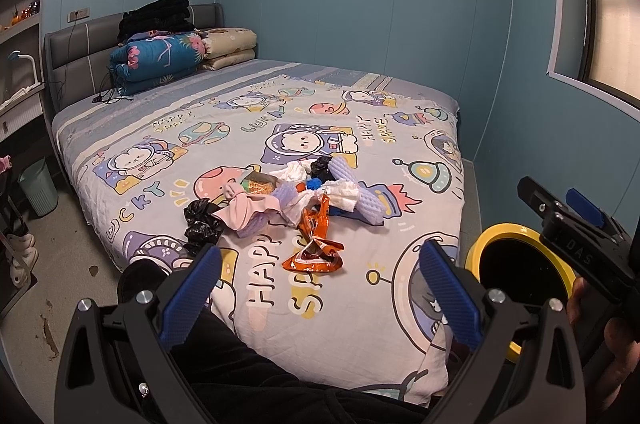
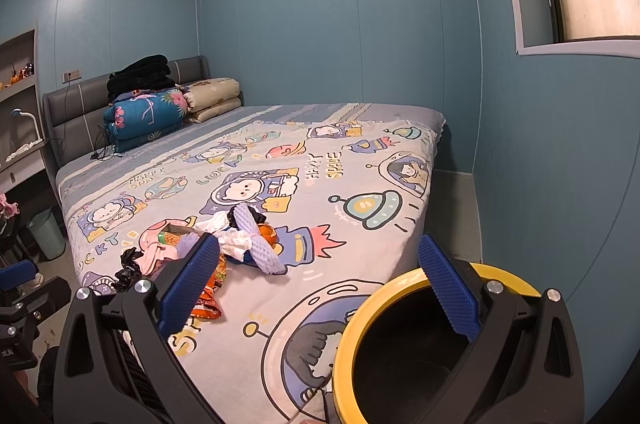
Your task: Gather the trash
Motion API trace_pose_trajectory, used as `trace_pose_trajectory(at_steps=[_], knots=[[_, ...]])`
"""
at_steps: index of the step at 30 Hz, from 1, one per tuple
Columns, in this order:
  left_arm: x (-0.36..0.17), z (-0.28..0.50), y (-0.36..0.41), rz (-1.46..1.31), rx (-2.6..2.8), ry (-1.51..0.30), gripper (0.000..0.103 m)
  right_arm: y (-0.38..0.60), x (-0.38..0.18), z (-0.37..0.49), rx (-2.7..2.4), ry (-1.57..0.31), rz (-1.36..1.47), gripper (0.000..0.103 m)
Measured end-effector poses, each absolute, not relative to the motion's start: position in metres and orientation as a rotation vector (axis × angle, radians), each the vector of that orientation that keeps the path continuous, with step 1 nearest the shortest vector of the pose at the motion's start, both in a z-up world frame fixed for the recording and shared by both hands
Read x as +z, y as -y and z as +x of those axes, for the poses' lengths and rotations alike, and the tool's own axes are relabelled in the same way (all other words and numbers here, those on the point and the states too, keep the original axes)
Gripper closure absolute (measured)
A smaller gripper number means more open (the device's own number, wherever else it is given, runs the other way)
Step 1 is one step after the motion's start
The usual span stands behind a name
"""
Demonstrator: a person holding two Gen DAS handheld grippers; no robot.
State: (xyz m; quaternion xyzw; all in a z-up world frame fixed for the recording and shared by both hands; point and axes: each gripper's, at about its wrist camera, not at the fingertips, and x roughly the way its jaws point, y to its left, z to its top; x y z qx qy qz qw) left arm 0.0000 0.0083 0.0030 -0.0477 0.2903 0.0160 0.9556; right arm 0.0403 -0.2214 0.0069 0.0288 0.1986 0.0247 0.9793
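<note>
The blue fingers point(image 1: 192, 298) of the left gripper point(image 1: 320, 298) are held wide apart, and nothing is gripped between them. The left gripper is held low at the foot of the bed point(image 1: 360, 344) and is pointed along the bed toward the headboard. A dark trouser leg point(image 1: 248, 368) is seen under it.

The blue fingers point(image 2: 190, 288) of the right gripper point(image 2: 320, 290) are spread wide too, and nothing is held there either. One finger is seen in front of the yellow rim of a bin point(image 2: 348, 336), but it cannot be told if the rim is touched. The right gripper is also seen from the left camera, off to the side, gripped by a hand point(image 1: 600, 336) at its handle.

The yellow bin point(image 1: 484, 236) is placed just beside the bed's near corner, and it is dark inside.

The trash pile point(image 1: 288, 202) is found in the middle of the bed, on the cartoon bedsheet. An orange snack wrapper point(image 1: 316, 244) lies nearest the grippers. A crumpled black bag point(image 1: 202, 224), a pink cloth point(image 1: 244, 208), white tissues point(image 1: 340, 194) and purple foam pieces point(image 1: 372, 204) are heaped together behind it. All of it is well apart from both grippers.
</note>
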Motion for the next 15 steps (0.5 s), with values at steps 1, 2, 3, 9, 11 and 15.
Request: trace_pose_trajectory(at_steps=[1, 2, 3, 9, 11, 15], knots=[[0.003, 0.000, -0.009, -0.099, 0.032, -0.589, 0.008, 0.221, 0.006, 0.042, 0.051, -0.403, 0.057, 0.008], [0.003, 0.000, -0.009, -0.102, 0.026, -0.589, 0.008, 0.221, 0.005, 0.043, 0.052, -0.404, 0.058, 0.008], [0.002, 0.000, -0.010, -0.106, 0.020, -0.590, 0.008, 0.221, 0.005, 0.045, 0.052, -0.405, 0.058, 0.008], [-0.002, 0.006, -0.022, -0.150, 0.007, -0.594, 0.008, 0.220, 0.003, 0.071, 0.072, -0.423, 0.072, 0.008], [-0.005, 0.013, -0.031, -0.163, 0.018, -0.609, 0.008, 0.215, 0.004, 0.086, 0.093, -0.452, 0.049, 0.008], [-0.015, 0.031, -0.059, -0.206, 0.038, -0.669, 0.008, 0.203, 0.004, 0.119, 0.152, -0.528, 0.012, 0.008]])
